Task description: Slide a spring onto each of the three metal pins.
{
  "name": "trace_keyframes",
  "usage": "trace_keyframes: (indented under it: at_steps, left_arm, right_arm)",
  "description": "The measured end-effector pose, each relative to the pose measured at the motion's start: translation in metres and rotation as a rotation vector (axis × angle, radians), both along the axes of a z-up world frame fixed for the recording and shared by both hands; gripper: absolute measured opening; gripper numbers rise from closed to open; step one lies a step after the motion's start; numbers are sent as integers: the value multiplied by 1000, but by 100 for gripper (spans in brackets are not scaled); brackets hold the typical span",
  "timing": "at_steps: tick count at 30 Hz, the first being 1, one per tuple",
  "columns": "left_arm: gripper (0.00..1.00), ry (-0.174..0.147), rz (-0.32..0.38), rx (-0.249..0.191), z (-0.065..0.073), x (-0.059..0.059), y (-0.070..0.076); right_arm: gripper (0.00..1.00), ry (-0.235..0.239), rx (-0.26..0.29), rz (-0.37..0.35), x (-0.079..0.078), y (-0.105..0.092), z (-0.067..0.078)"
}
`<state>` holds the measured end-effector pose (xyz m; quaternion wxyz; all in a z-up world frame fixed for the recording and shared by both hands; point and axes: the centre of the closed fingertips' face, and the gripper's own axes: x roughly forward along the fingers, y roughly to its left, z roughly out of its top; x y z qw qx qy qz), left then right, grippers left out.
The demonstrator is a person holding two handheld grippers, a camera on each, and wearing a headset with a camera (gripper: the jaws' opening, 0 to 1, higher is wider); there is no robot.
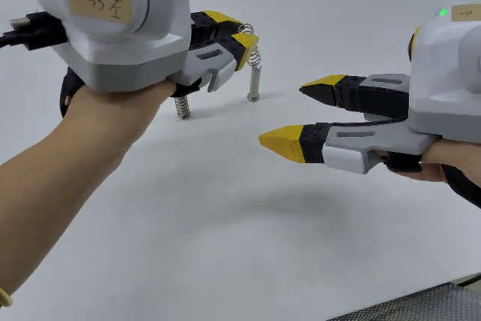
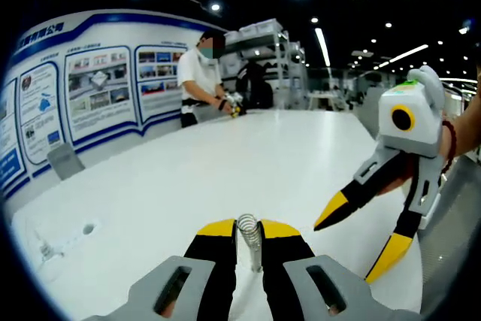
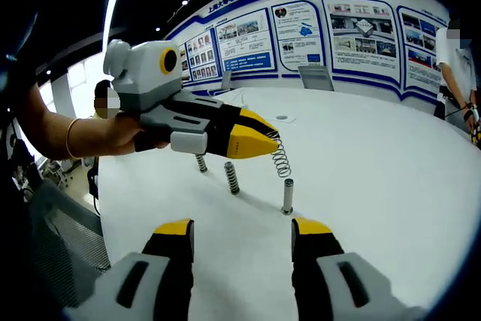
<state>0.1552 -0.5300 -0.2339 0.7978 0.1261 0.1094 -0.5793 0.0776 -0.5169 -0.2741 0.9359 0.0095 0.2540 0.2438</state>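
Observation:
My left gripper (image 1: 244, 35) (image 3: 267, 137) is shut on a coil spring (image 1: 255, 56) (image 3: 282, 159). The spring hangs tilted just above a bare upright metal pin (image 1: 254, 84) (image 3: 287, 197), its lower end close to the pin's top. In the left gripper view the spring (image 2: 248, 229) stands between the yellow jaw tips with the pin (image 2: 256, 259) under it. Two other pins (image 3: 231, 178) (image 3: 201, 163) carry springs; one of them (image 1: 183, 107) shows under the left hand. My right gripper (image 1: 289, 114) (image 2: 347, 252) (image 3: 242, 227) is held open to the right of the pins, holding nothing.
The pins stand on a wide white table (image 1: 188, 208). A dark mat (image 1: 421, 306) lies at the front right edge. Across the table, a person (image 2: 199, 73) stands by the poster wall, and a power strip (image 2: 64, 242) lies at the left.

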Motion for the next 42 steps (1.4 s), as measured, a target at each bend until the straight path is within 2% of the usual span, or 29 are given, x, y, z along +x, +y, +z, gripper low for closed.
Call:
trace_keyframes:
  at_steps: [8, 17, 21, 22, 28, 35, 39, 42]
  left_arm:
    - [11, -1, -15, 35, -13, 0, -5]
    - [11, -30, -43, 84, -25, 0, -10]
    - [11, -55, -57, 116, -29, -3, -12]
    - [11, -60, -59, 109, -28, -3, -13]
    - [11, -82, -68, 147, -36, -2, -14]
    - [11, -82, -63, 175, -45, 0, -15]
    - [11, -104, -69, 199, -50, -1, -17]
    - [11, -107, -69, 214, -55, -1, -18]
  right_arm:
    - [53, 4, 5, -17, 0, -6, -2]
    - [53, 11, 12, -24, -2, -7, -4]
    - [53, 13, 12, -27, -2, -7, -4]
    - [53, 14, 12, -27, -2, -7, -5]
    - [53, 22, 8, -26, -4, -7, -7]
    - [53, 28, 7, -29, -5, -6, -8]
    - [53, 35, 1, -26, -6, -6, -10]
    - [53, 37, 5, -30, -6, -6, -10]
